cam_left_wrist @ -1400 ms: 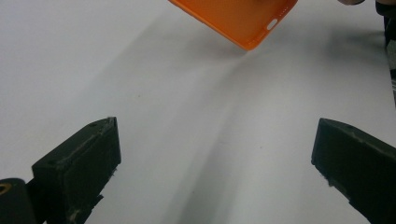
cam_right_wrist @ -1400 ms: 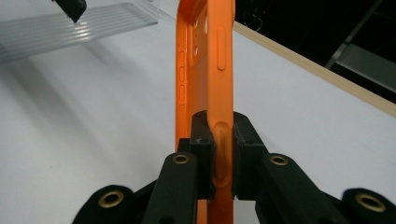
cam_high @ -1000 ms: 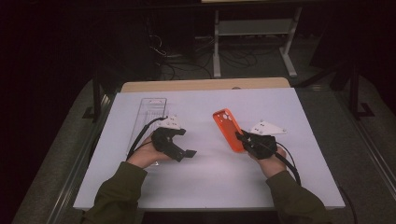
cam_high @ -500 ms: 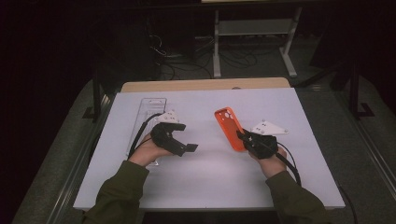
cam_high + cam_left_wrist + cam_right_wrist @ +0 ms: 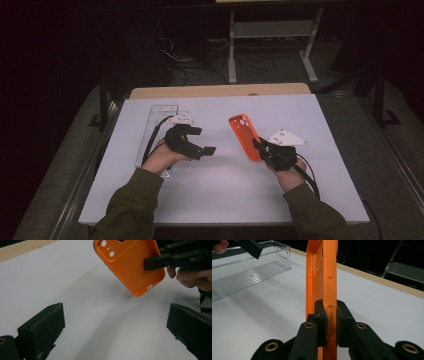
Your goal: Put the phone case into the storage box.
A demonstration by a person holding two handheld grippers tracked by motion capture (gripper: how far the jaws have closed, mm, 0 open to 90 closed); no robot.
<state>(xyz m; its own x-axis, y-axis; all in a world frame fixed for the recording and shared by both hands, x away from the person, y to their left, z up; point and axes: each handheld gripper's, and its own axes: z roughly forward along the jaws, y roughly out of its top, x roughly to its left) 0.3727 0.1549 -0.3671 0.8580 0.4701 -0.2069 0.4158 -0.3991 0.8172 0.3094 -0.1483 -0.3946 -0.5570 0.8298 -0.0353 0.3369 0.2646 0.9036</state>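
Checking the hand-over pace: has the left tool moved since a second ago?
Yes, a little: the left tool has edged away from the clear tray toward the orange phone case, which the right tool grips.

Bright light falls on the white table [image 5: 220,190], the surroundings lie dark, and close-ups are slightly soft.

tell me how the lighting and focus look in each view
High view: the white table is evenly lit, the room behind nearly black. Left gripper view: the orange phone case casts a soft shadow on the table, and the near fingers look slightly soft. Right gripper view: the clear plastic tray shows pale glare.
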